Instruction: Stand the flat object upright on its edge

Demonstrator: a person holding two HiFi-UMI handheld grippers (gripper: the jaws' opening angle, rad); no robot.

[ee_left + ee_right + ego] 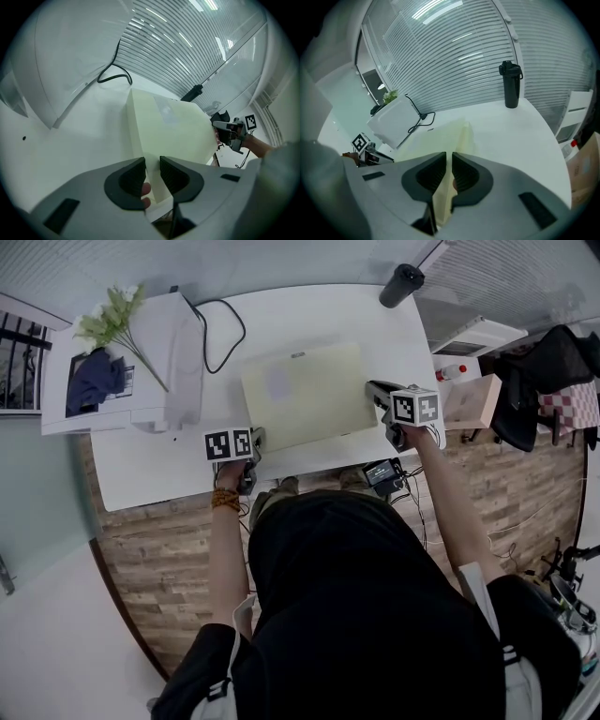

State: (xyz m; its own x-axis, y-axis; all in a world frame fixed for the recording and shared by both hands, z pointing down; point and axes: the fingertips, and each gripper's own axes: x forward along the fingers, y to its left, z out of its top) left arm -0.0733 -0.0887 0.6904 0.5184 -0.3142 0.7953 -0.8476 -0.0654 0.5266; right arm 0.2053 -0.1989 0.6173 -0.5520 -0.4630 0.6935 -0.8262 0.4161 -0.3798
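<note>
Jaws pinching cream board, left gripper and right gripper, full face only overhead

Pale yellow board, white table, black bottle.

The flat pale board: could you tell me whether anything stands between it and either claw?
Nothing visible does. The left claw grips the pale board at its near left corner, and the right claw pinches its right edge; both touch it directly.
</note>
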